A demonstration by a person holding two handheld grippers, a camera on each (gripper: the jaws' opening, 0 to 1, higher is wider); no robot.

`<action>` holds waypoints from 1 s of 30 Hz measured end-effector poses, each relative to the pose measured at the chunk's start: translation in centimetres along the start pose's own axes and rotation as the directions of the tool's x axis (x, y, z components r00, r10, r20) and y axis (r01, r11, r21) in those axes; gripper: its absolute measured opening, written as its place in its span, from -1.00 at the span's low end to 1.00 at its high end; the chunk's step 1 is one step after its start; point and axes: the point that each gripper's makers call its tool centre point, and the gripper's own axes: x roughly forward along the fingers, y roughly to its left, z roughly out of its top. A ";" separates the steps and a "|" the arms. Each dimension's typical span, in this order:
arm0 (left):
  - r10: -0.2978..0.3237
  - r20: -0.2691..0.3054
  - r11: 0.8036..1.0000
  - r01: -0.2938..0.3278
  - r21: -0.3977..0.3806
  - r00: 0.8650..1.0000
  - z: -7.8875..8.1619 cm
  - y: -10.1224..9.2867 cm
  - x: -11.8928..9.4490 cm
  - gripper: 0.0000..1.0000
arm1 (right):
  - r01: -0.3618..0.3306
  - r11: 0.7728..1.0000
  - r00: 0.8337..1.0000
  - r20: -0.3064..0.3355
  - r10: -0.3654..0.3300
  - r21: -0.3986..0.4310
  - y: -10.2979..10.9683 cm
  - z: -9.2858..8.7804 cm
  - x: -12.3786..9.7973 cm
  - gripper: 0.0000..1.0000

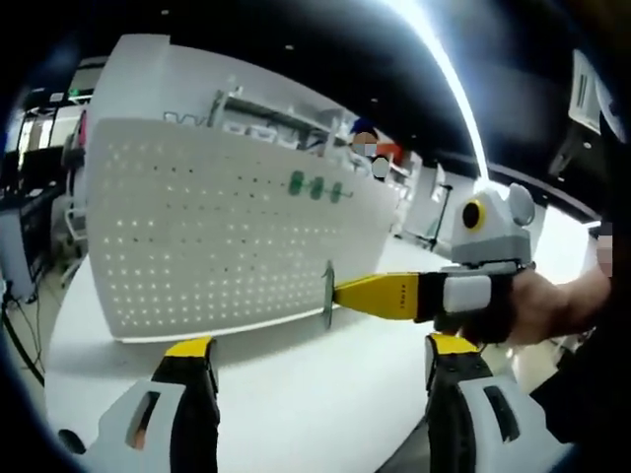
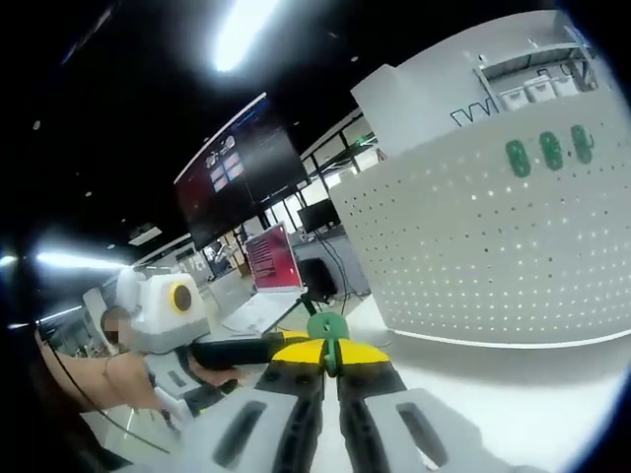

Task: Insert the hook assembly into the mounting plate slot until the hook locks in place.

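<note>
The white pegboard mounting plate (image 1: 232,232) stands upright on the white table (image 1: 296,394), taking up the field from nine to one o'clock in the left gripper view; in the right gripper view the same plate (image 2: 493,236) rises at two o'clock; three green hooks (image 1: 315,187) already sit in a row near its upper edge.

The right gripper (image 1: 340,294) comes into the left gripper view from three o'clock, its yellow tips pressed together on the hook assembly (image 1: 327,294), a thin upright metal piece held just in front of the plate's lower right corner, near it but apparently not yet touching; in the right gripper view the same gripper (image 2: 330,357) has its jaws closed at six o'clock around a green-capped part of the hook assembly (image 2: 327,327).

The left gripper (image 1: 320,355) hangs low at six o'clock with its jaws spread wide and nothing between them; in the right gripper view it lies at eight o'clock, held in a hand (image 2: 138,379).

To do this step well, I judge the hook's back should be squared to the plate face and lined up with a slot row before pushing; the free tongs could brace the plate's edge so it does not slide; the push should be straight and steady until the hook seats; the exact slot is too small to make out.
</note>
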 end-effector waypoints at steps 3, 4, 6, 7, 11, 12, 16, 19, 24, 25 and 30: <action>-0.003 0.005 1.000 0.003 -0.010 1.000 0.0 0.0 0.0 0.81 | 0.005 1.000 1.000 0.000 -0.005 -0.009 -0.2 0.1 0.1 -1.00; -0.003 0.007 1.000 0.004 -0.015 1.000 0.1 0.0 0.0 0.81 | 0.009 1.000 1.000 0.001 -0.009 -0.014 -0.3 0.1 0.1 -1.00; -0.002 0.011 1.000 0.002 -0.019 1.000 0.1 0.1 0.0 0.82 | 0.012 1.000 1.000 0.005 -0.012 -0.018 -0.4 0.3 0.1 -1.00; 0.004 0.022 1.000 -0.004 -0.017 1.000 0.3 0.2 0.0 0.81 | 0.015 1.000 1.000 0.007 -0.015 -0.021 -0.5 0.3 0.2 -1.00; 0.016 0.026 1.000 -0.015 -0.018 1.000 0.3 0.5 0.0 0.88 | 0.019 1.000 1.000 0.018 -0.019 -0.016 -0.7 0.7 0.2 -1.00; 0.018 0.026 1.000 -0.017 -0.016 1.000 0.3 0.5 0.0 0.89 | 0.022 0.999 1.000 0.018 -0.021 -0.028 -0.8 0.8 0.2 -1.00; 0.019 0.033 1.000 -0.019 -0.010 0.999 0.4 0.6 -0.1 0.91 | 0.033 0.999 0.999 0.031 -0.032 -0.031 -1.0 1.2 0.2 -1.00; 0.022 0.034 1.000 -0.021 -0.014 0.999 0.4 0.7 -0.1 0.93 | 0.054 0.998 0.998 0.046 -0.052 -0.039 -1.5 1.6 0.0 -1.00; 0.060 0.044 0.998 -0.061 0.008 0.997 0.7 1.3 -0.2 0.94 | 0.124 0.982 0.991 0.075 -0.114 -0.142 -2.7 2.6 -0.3 -1.00; 0.062 0.051 0.998 -0.062 0.005 0.997 0.9 1.4 -0.2 0.94 | 0.135 0.981 0.988 0.091 -0.123 -0.137 -2.9 2.9 -0.3 -1.00; 0.090 0.061 0.996 -0.091 0.011 0.994 1.5 2.0 -0.5 0.95 | 0.195 0.969 0.975 0.135 -0.175 -0.153 -4.2 4.0 -0.7 -1.00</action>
